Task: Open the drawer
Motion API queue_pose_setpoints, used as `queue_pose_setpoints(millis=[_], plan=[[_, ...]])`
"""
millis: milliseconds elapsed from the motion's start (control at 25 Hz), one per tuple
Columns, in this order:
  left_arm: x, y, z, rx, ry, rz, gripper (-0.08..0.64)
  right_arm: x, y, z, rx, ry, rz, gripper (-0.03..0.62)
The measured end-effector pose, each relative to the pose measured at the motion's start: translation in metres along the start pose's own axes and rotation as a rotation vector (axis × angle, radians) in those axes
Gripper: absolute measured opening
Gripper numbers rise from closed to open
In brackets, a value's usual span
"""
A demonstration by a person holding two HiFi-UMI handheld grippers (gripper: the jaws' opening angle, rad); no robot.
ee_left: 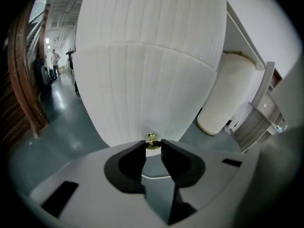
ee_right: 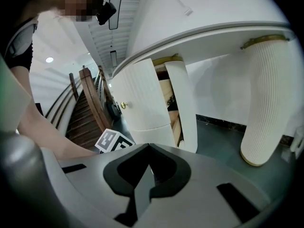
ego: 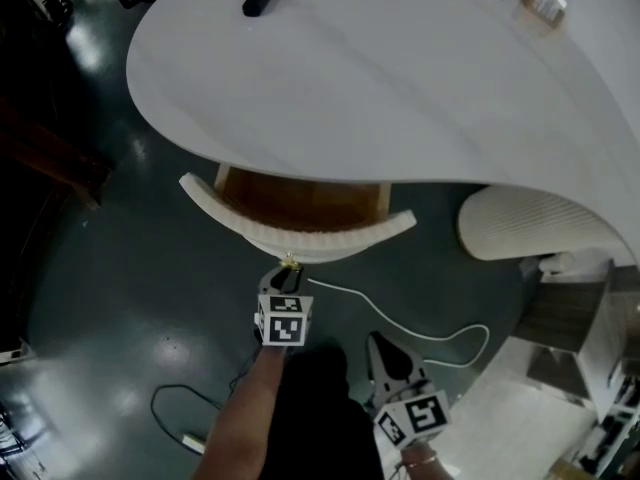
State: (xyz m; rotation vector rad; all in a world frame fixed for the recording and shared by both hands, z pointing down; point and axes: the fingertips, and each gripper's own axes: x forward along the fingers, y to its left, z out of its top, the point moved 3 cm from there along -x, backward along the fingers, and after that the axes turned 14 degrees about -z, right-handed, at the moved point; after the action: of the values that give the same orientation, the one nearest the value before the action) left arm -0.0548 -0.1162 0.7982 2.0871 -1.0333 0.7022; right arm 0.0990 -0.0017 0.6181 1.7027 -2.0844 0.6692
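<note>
Left tongs [ee_left: 153, 144] pinch the knob [ee_left: 152, 138] on the drawer [ee_left: 142, 89] straight ahead, pull axis rearward; right tongs [ee_right: 148, 147], pressed together, lie farther off.

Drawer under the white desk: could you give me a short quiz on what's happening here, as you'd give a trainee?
1. True or false: the drawer is fully closed.
2. What do the left tongs grip? A) a cup B) the brass knob C) nothing
3. Fill in: the right tongs are shut and hold ____.
Key: 1 false; 2 B; 3 nothing.
</note>
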Motion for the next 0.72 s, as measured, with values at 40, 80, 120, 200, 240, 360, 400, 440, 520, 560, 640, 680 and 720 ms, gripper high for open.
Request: queue_pose_setpoints(millis=[40,80,120,200,240,360,400,440,520,560,640,680,720], plan=[[-0.002,-0.001,-0.002,-0.002,0.003,0.001,0.100,-0.002,0.000,-0.001,-0.003,0.002,-0.001,0.003],[-0.003,-0.001,-0.005,-0.004,0.006,0.002,0.100,-0.004,0.001,-0.001,-0.004,0.003,-0.001,0.003],[-0.004,-0.002,-0.007,-0.006,0.008,0.003,0.100,-0.005,0.001,-0.002,-0.004,0.003,-0.003,0.003],[-0.007,-0.004,-0.012,-0.010,0.015,0.003,0.100,-0.007,0.002,-0.003,-0.004,0.005,-0.005,0.003],[-0.008,-0.005,-0.014,-0.011,0.018,0.004,0.100,-0.009,0.002,-0.003,-0.004,0.005,-0.005,0.003],[-0.013,-0.007,-0.020,-0.016,0.029,0.007,0.100,-0.012,0.003,-0.003,-0.005,-0.005,-0.002,0.003],[-0.014,-0.008,-0.022,-0.019,0.032,0.007,0.100,-0.014,0.003,-0.003,-0.002,-0.007,-0.002,0.003],[-0.015,-0.009,-0.024,-0.021,0.035,0.006,0.100,-0.015,0.003,-0.003,0.002,-0.008,-0.002,0.003],[-0.017,-0.010,-0.027,-0.028,0.043,0.008,0.100,-0.018,0.004,-0.004,0.009,-0.008,-0.001,0.003],[-0.018,-0.010,-0.028,-0.031,0.046,0.010,0.100,-0.019,0.004,-0.004,0.009,-0.009,0.000,0.003],[-0.019,-0.011,-0.030,-0.036,0.050,0.011,0.100,-0.022,0.003,-0.004,0.003,-0.003,0.001,0.003],[-0.020,-0.011,-0.032,-0.039,0.052,0.010,0.100,-0.023,0.003,-0.005,-0.001,0.001,0.000,0.003],[-0.020,-0.012,-0.033,-0.040,0.054,0.010,0.100,-0.025,0.002,-0.006,-0.006,0.005,-0.002,0.003]])
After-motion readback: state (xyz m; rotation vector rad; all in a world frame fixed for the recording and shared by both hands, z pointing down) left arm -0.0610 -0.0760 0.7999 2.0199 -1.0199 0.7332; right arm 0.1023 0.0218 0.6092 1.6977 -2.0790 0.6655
